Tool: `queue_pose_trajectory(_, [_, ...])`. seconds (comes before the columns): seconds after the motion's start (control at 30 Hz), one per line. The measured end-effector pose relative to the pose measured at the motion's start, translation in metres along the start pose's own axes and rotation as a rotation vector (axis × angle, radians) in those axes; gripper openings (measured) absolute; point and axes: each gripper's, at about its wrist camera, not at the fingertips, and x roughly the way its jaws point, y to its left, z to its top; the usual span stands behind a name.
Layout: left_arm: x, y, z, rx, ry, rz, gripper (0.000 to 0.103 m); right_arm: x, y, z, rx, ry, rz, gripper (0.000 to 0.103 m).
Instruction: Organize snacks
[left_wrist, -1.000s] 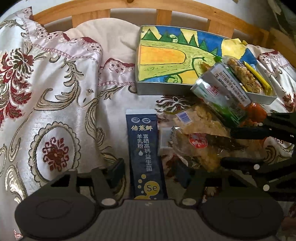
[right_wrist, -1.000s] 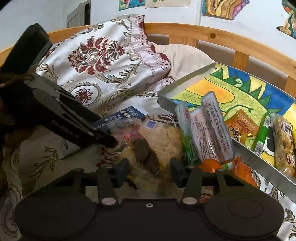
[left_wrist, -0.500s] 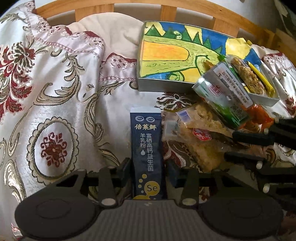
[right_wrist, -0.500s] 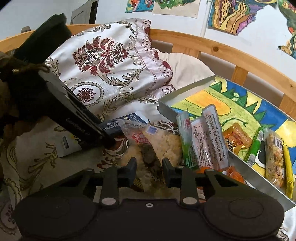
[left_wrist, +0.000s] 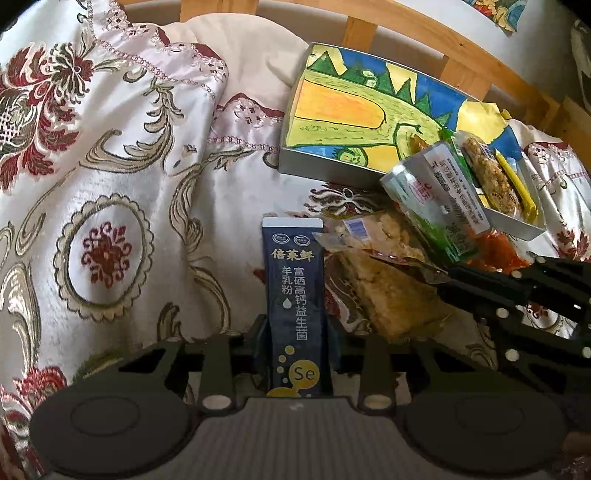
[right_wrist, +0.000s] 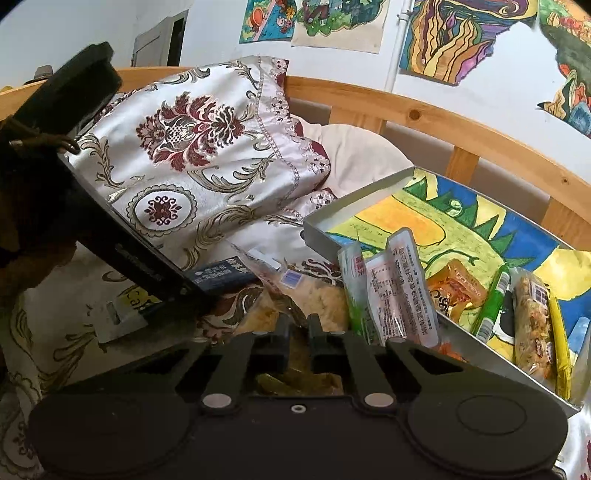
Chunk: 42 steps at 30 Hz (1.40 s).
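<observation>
My left hand-held gripper (left_wrist: 295, 332) has just closed its jaws onto the navy milk-powder sachet (left_wrist: 294, 295), low centre on the bedspread (left_wrist: 110, 184); my right hand-held gripper (right_wrist: 297, 328) has just pinched shut on the clear-wrapped rice cake (right_wrist: 317, 299) beside it. At 2 o'clock the painted tray (left_wrist: 321, 173) already holds several snacks. Left to do, by my reckoning: both held packets and the green-and-white pouch (left_wrist: 432, 206) leaning on the tray's rim.
</observation>
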Motion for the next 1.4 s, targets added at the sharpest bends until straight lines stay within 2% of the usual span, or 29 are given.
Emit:
queue_pose_trajectory(0.2, [-0.001,-0.005,-0.002,0.012,0.004,0.02,0.035,0.006,-0.002,-0.003,-0.002,0.016,-0.051,0.012])
queue_pose_trajectory(0.27, [-0.001,-0.004,-0.001,0.001,0.007,0.016,0.035,0.011,-0.004,-0.005,0.001,0.039,-0.069,0.021])
queue_pose_trajectory(0.43, [-0.001,-0.001,0.0,-0.027,0.008,0.008,0.035,0.016,0.004,-0.011,-0.058,0.044,-0.105,0.031])
queue_pose_trajectory(0.5, [-0.001,-0.001,0.0,-0.036,0.009,0.006,0.035,0.017,0.004,-0.012,-0.061,0.046,-0.118,0.038])
queue_pose_trajectory(0.67, [0.0,-0.002,0.0,-0.043,0.006,0.006,0.035,0.021,-0.017,-0.012,0.099,0.058,-0.047,0.044])
queue_pose_trajectory(0.93, [0.0,-0.003,0.0,-0.055,0.004,-0.005,0.035,0.022,-0.023,-0.01,0.189,0.084,0.043,0.038])
queue_pose_trajectory(1.13, [-0.005,-0.001,-0.003,-0.074,-0.001,-0.024,0.035,0.016,-0.015,-0.008,0.147,0.084,0.036,0.035])
queue_pose_trajectory(1.27, [-0.009,-0.001,-0.005,-0.08,0.0,-0.035,0.035,0.009,-0.009,-0.007,0.101,0.078,0.018,0.021])
queue_pose_trajectory(1.4, [-0.01,-0.002,-0.008,-0.082,0.0,-0.034,0.035,0.008,-0.006,-0.009,0.096,0.08,0.004,0.023])
